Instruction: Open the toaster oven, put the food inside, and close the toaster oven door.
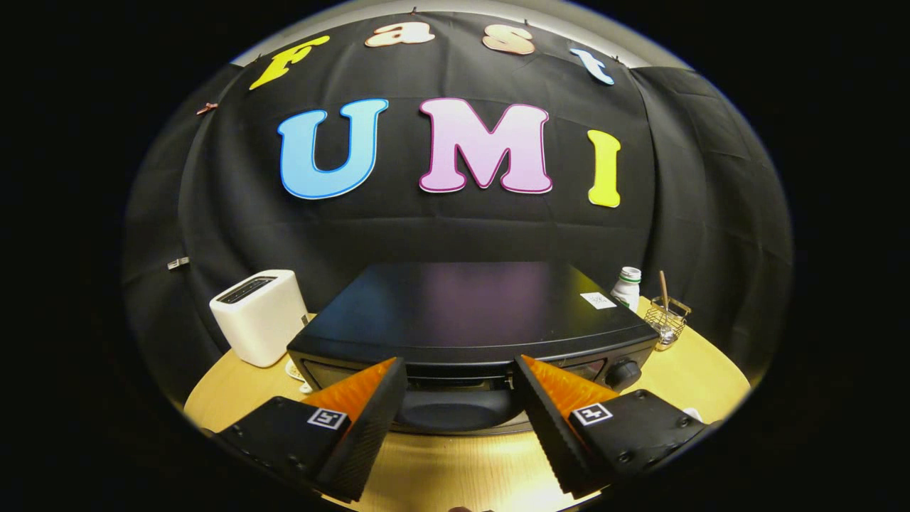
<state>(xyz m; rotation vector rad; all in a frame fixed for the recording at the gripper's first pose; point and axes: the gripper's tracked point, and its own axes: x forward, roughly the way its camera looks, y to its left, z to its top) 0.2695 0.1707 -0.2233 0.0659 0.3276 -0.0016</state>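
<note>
A black toaster oven (462, 306) stands on the round wooden table (697, 370), just ahead of my fingers. Its flat top faces me, with a control knob (624, 372) at the front right. My gripper (458, 363) is open, a fingertip at each side of the oven's upper front edge and nothing held between them. A dark curved panel with a pale rim (455, 416) lies between the fingers below that edge; it looks like the oven door tilted toward me, though I cannot tell how far it is open.
A white toaster (259, 313) stands left of the oven, with a small white plate edge (293, 370) beside it. At the back right are a white bottle with a green cap (627, 286) and a wire basket (667, 320) holding a stick.
</note>
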